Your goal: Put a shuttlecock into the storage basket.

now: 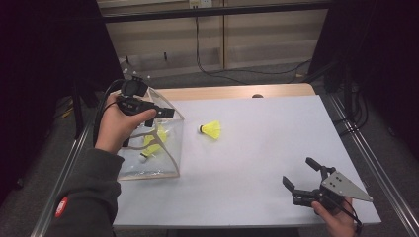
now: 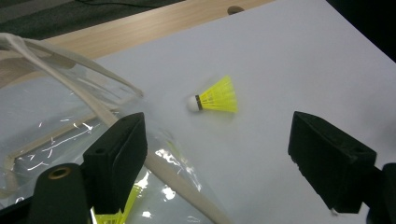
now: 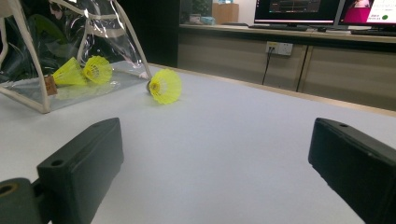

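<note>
A bright yellow shuttlecock (image 1: 212, 130) with a white cork lies sideways beside a clear bag (image 1: 165, 148); the left gripper (image 1: 165, 112) hangs released, empty.

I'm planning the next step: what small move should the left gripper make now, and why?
Probably swing the left gripper from over the clear bag toward the loose yellow shuttlecock on the white table. Its jaws are open and empty, two shuttlecocks already lie in the bag, and this one remains outside.
</note>
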A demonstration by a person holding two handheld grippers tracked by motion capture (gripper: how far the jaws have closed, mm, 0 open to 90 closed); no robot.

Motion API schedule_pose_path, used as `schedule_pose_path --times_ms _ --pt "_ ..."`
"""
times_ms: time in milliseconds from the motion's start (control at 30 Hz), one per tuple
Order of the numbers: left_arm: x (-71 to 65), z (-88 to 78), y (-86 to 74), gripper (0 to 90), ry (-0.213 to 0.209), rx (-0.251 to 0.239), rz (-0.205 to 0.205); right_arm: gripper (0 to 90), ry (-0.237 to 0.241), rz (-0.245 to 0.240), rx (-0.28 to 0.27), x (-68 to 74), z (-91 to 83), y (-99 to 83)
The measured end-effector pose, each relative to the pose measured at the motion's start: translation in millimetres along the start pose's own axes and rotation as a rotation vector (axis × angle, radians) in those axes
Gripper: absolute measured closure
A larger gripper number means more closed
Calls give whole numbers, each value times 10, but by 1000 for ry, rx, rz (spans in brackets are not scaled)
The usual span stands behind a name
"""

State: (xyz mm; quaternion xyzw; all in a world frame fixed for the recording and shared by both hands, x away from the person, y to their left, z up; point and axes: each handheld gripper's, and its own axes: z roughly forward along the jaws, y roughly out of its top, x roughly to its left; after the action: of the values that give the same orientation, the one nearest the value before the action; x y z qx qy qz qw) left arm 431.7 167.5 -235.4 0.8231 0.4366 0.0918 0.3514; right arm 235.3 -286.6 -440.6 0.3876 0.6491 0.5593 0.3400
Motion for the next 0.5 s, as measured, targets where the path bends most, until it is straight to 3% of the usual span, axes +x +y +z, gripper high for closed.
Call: schedule_pose_path --times_ms 500 --pt "-169 154 16 194 -32 12 30 28 1 -2 -1 4 2 1"
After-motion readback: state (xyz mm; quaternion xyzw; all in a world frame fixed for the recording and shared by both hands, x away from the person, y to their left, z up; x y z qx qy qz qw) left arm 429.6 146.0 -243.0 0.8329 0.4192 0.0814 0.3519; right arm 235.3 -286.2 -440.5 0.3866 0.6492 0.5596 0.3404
